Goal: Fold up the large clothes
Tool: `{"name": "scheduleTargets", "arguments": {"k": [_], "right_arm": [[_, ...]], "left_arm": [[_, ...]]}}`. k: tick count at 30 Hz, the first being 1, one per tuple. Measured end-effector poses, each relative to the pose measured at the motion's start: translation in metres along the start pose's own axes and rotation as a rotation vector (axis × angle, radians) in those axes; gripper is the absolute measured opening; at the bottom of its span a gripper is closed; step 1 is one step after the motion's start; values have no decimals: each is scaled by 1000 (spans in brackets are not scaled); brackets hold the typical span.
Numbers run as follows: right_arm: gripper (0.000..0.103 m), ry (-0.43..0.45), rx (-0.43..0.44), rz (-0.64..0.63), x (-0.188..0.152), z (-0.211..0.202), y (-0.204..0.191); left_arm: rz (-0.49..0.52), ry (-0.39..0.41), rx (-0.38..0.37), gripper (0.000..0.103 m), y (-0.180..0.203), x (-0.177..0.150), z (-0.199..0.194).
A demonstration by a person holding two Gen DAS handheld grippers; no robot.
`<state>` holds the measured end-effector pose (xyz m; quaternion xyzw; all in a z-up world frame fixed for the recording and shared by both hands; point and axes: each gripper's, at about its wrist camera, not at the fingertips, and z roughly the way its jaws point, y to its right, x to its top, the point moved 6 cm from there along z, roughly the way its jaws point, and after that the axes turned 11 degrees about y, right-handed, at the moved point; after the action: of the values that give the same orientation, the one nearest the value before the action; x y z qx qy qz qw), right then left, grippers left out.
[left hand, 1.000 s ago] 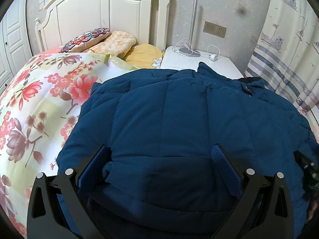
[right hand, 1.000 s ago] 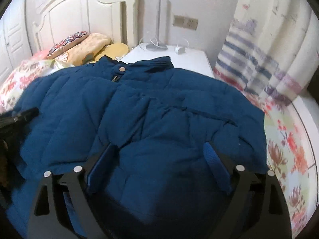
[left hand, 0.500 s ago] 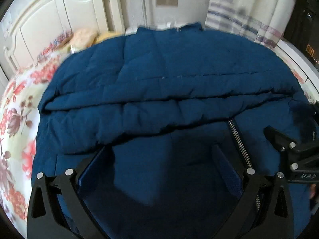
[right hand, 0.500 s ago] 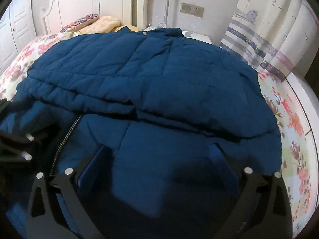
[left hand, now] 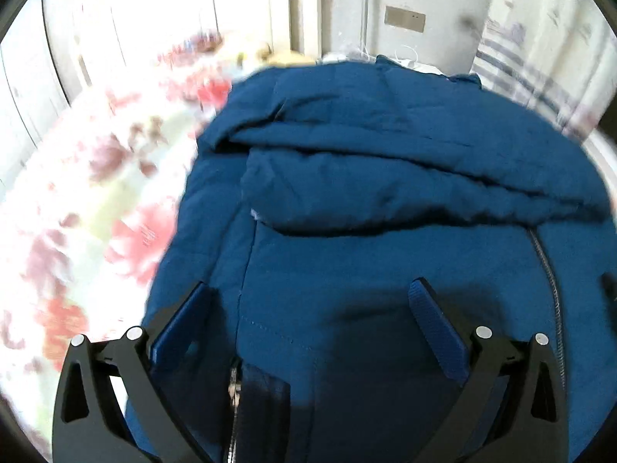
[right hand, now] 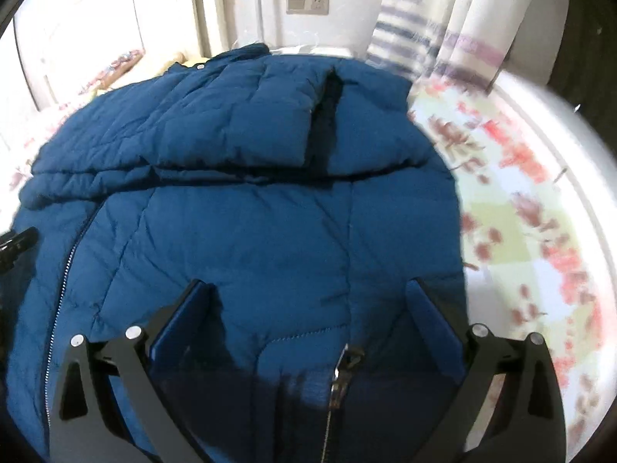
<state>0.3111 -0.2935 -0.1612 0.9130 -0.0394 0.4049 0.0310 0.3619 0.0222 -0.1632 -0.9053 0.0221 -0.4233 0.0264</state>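
On floral bedding (right hand: 520, 200), puffy quilted blue jacket (right hand: 250, 231) lies folded.

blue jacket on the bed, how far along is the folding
Done: the blue jacket lies on the floral bedspread with its upper part folded across the body, leaving a crosswise ridge. In hand: the left gripper and right gripper both hover open over the near hem, gripping nothing. Left: probably taking the zipper end and hem and folding again to make a compact bundle.
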Motion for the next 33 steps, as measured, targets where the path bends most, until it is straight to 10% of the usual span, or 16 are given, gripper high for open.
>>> {"name": "scheduleTargets", "arguments": {"k": [4,8,13,18,23,27,33], "right_arm": [[100,94,110,-120,0,-42,-46],[100,0,121,-319,-33,-29,-90],[100,-4,133,-264,-32,-30,-80],[100,30,80,-238,-36,-60,-55],[100,-15,105,-144,-59,-53,-20],[100,39,42,-217,-53,-72,-35],[100,41,219,-411,-83,-100,-101]], "left_arm": [[46,77,-143,98,40,-4,-38],[243,36,-90,99,80,-30,-30],[105,0,-185,99,66,-24,-28],[42,62,-94,98,13,-32,-58],[-121,-44,-68,98,-34,-46,-36],[-10,15,-16,98,-15,-40,-54],[188,91,-168,98,53,-51,-105]]}}
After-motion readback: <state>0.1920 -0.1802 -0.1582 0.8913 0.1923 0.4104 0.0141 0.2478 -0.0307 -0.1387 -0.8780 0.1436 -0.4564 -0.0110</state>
